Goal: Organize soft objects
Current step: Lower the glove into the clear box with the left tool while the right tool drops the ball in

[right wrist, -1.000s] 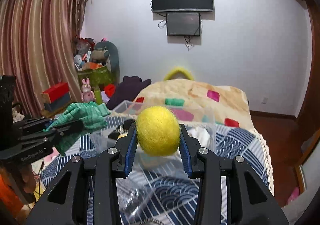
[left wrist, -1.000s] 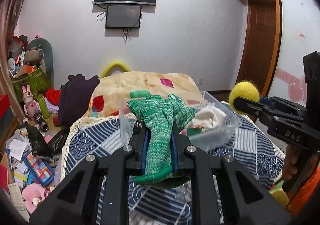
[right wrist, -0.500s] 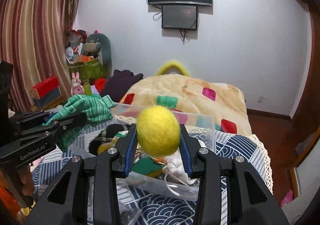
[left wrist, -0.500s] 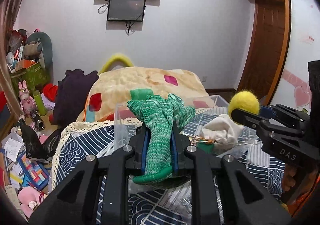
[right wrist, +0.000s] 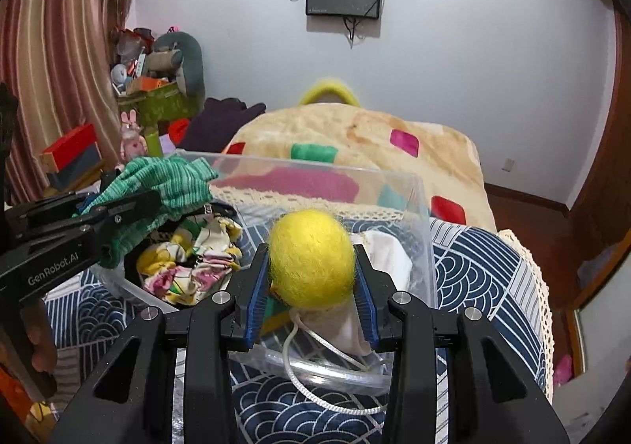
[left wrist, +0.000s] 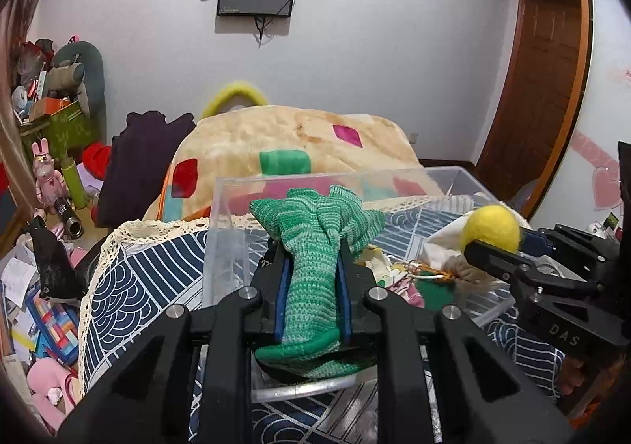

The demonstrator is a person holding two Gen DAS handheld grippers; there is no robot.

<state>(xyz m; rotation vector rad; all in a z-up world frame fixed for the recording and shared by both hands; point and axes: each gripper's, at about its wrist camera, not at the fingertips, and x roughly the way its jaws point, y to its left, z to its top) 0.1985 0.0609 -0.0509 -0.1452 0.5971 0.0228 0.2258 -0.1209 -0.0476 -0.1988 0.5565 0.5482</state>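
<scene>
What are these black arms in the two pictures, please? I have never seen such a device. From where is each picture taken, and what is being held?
There is no robot. A person holds two hand grippers, each with a camera looking forward along its two fingers. In the left camera's picture, the left gripper is shut on a green knitted cloth. In the right camera's picture, the right gripper is shut on a yellow felt ball. Both hover over a clear plastic bin standing on a blue patterned bedcover. The bin already contains a floral fabric and a white cloth pouch with a cord.
</scene>
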